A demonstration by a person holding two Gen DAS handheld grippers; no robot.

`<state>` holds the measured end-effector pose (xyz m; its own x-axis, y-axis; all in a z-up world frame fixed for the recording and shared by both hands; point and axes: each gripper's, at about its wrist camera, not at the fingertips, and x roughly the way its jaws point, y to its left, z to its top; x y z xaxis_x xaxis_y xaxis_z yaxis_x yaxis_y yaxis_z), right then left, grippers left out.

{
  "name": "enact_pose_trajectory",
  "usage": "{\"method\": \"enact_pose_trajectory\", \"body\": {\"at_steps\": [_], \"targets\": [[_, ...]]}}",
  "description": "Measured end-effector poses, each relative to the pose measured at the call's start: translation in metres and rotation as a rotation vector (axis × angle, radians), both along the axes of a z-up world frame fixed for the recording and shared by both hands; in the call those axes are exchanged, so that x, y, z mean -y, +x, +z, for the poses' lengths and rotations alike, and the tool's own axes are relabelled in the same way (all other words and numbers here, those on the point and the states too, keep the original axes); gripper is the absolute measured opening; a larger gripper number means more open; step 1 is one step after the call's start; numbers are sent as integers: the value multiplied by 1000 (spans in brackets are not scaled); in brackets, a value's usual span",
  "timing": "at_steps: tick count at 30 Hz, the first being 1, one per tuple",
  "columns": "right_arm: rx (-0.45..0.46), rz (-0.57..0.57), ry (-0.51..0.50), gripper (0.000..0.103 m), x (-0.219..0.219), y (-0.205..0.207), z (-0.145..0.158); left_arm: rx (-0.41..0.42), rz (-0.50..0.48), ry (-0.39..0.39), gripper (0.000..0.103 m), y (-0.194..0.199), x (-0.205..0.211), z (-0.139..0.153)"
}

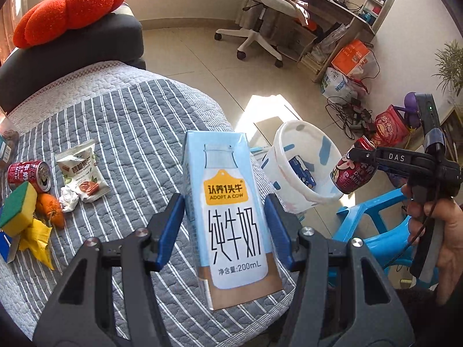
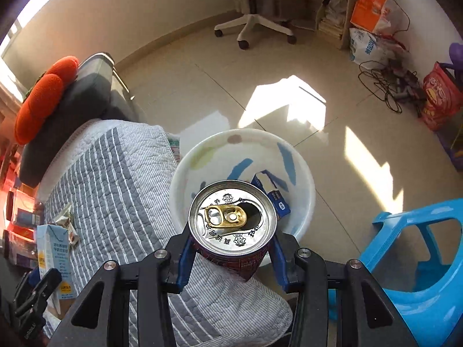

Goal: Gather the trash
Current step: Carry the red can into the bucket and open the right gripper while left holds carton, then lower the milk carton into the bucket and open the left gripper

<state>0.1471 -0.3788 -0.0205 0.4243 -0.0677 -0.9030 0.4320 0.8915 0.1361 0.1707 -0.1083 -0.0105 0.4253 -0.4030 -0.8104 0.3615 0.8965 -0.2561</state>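
My left gripper [image 1: 224, 206] is shut on a light blue milk carton [image 1: 231, 217], held upright above the striped quilt [image 1: 130, 115]. My right gripper [image 2: 231, 241] is shut on a red drink can [image 2: 231, 217] with its top opened, held just over the near rim of the white waste bin [image 2: 202, 156]. In the left wrist view the right gripper [image 1: 361, 156] holds that can [image 1: 353, 170] beside the bin [image 1: 292, 133], with a hand on its handle. A blue box [image 2: 275, 193] lies inside the bin. The carton [image 2: 53, 257] also shows at the right wrist view's left edge.
On the quilt lie a second red can [image 1: 29, 175], a snack packet [image 1: 82, 170], crumpled paper [image 1: 69, 201], a sponge [image 1: 18, 208], an orange [image 1: 52, 211] and yellow wrappers [image 1: 37, 240]. A blue plastic stool [image 2: 419, 260] stands right of the bin. Cables [image 2: 382, 86] and bags line the far wall.
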Motion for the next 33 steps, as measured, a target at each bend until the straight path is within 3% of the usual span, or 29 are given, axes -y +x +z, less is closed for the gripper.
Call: {"method": "enact_pose_trajectory", "body": {"at_steps": [5,7,9,18,23,30,33], "targets": [[40,-50,34,47,18,0,-1,8,-32,-9,59,1,20,-1],[40,-49,43,53,19,0,-4,8,-45,-10,59,2,28,-2],[38,-46,17,60,21,-2,-1,4,-60,-14,59,4,38,-2],[68,-69,-59,68,39,-38,23,-2,-138,-1,59,19,87,-4],[54,-93,-93,71,54,-54,25,-6,-196,13,59,25,131,-11],[46,-157,-67,72,83,-68,23,2,-226,-6,60,35,169,-16],[43,-156,-72,73,86,-71,23,-6,-187,-17,91,39,167,-15]]}}
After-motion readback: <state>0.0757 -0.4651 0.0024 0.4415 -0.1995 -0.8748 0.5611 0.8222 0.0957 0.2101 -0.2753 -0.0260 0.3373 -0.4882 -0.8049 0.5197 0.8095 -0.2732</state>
